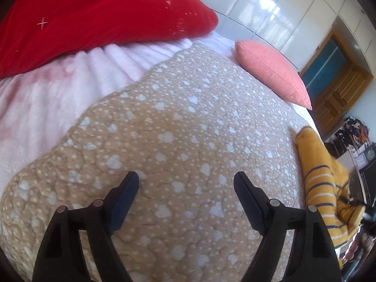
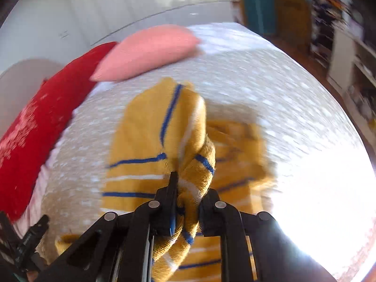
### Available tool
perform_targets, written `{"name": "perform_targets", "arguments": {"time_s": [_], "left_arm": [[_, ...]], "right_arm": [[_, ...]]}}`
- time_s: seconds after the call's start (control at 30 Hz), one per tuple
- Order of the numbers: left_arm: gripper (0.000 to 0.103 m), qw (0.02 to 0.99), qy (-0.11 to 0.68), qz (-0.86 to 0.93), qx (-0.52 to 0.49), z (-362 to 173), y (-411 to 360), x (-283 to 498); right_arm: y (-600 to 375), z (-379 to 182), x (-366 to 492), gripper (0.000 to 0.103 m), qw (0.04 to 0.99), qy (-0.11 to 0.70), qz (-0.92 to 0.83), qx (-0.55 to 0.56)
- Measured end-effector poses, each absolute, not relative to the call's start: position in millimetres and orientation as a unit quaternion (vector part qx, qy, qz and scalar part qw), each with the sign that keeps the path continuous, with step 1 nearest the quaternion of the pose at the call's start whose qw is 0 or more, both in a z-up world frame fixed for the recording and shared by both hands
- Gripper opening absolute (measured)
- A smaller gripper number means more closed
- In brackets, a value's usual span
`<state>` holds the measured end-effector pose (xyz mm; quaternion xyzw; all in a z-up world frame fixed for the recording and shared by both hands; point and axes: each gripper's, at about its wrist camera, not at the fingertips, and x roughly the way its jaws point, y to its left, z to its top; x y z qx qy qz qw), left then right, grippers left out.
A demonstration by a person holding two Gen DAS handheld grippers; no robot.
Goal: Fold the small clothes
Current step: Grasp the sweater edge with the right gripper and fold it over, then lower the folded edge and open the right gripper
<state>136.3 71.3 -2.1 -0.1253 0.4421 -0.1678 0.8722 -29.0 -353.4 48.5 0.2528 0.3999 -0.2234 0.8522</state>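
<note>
My right gripper (image 2: 186,202) has its jaws clamped on a bunched fold of the mustard-yellow knitted sweater with blue and white stripes (image 2: 150,127), whose long axis runs away from me over the tan quilted bedspread with pale spots (image 2: 270,89). My left gripper (image 1: 185,188), jaws wide apart and empty over the quilt, has the sweater well off to its right. Motion blur and window glare hide the garment's right side, so sleeves and hem are unclear.

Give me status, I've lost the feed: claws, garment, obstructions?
Left claw open, empty, over the quilt. Right claw shut on the yellow striped sweater, bunched, unfolded. Pink cushion beyond, clear of it.
</note>
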Motion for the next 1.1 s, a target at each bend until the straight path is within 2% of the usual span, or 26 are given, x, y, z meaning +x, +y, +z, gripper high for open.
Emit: {"name": "perform_targets", "arguments": {"time_s": [0.07,0.13,0.17,0.2,0.27,0.33,0.37,0.4,0.57,0.7,0.8,0.93,0.97,1.0,1.1], "left_arm": [[0.082,0.872,0.443,-0.175,-0.115,-3.1,58.1,134.6],[0.082,0.872,0.442,-0.184,-0.104,-4.1,46.2,132.1],[0.082,0.872,0.441,-0.186,-0.099,-4.4,42.2,130.7],[0.082,0.873,0.440,-0.188,-0.092,-4.3,38.4,129.2],[0.082,0.874,0.439,-0.194,-0.083,-3.9,31.7,127.0],[0.082,0.872,0.439,-0.199,-0.082,-3.9,28.0,126.7],[0.082,0.872,0.440,-0.200,-0.082,-4.2,27.1,127.2],[0.082,0.871,0.441,-0.200,-0.083,-4.4,26.8,127.4],[0.082,0.868,0.445,-0.200,-0.088,-7.1,26.8,129.4],[0.082,0.869,0.444,-0.199,-0.088,-8.3,28.2,128.9],[0.082,0.870,0.443,-0.199,-0.084,-8.9,27.7,128.1],[0.082,0.870,0.443,-0.199,-0.083,-9.3,25.5,129.5],[0.082,0.870,0.444,-0.198,-0.082,-9.5,24.9,129.8],[0.082,0.870,0.444,-0.198,-0.080,-9.5,24.5,129.5],[0.082,0.870,0.444,-0.199,-0.079,-9.8,24.6,128.7]], "right_arm": [[-372.2,29.7,-42.7,0.015,0.846,0.406,-0.204,0.280],[-385.5,23.2,-58.2,0.040,0.839,0.388,-0.222,0.311],[-390.5,25.0,-66.1,0.064,0.832,0.381,-0.250,0.318],[-395.4,28.0,-71.8,0.067,0.828,0.376,-0.265,0.321],[-401.4,42.8,-81.4,0.063,0.832,0.367,-0.277,0.311],[-393.7,64.6,-83.6,0.044,0.846,0.362,-0.283,0.270],[-387.3,74.3,-79.2,0.031,0.855,0.365,-0.268,0.251],[-378.8,82.5,-75.8,0.026,0.864,0.369,-0.247,0.237],[-344.3,87.1,-47.5,0.025,0.876,0.392,-0.208,0.188],[-376.5,51.8,-8.1,0.025,0.839,0.438,-0.260,0.192],[-403.9,31.8,19.0,0.026,0.826,0.441,-0.277,0.214],[-407.2,28.1,41.2,0.036,0.814,0.465,-0.289,0.195],[-406.9,30.9,41.2,0.045,0.811,0.470,-0.296,0.181],[-405.8,37.2,38.0,0.048,0.814,0.466,-0.299,0.174],[-389.3,73.8,6.3,0.048,0.848,0.403,-0.304,0.161]]}}
